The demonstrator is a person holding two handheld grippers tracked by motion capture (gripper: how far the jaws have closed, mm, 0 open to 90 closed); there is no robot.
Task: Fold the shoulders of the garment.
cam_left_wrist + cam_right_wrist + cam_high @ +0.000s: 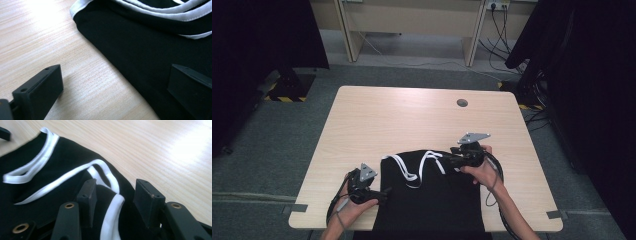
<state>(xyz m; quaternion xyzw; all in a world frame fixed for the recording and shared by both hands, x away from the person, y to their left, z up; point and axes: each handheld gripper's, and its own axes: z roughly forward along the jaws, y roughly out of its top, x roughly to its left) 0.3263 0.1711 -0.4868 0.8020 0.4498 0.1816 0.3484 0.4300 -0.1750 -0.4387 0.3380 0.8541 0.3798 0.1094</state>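
High view: a black fabric garment with white trim is being spread on the pale wooden counter at its near edge, between the left gripper and right gripper.

Left gripper view: jaws are being held wide over the garment's edge.

Right gripper view: jaws are being held wide astride the white trim.

Black garment with white ribbed trim looping across its top, pale wood-grain tabletop bearing a small grey round cap near its far edge, matte black tongs, grey three-cornered plates above
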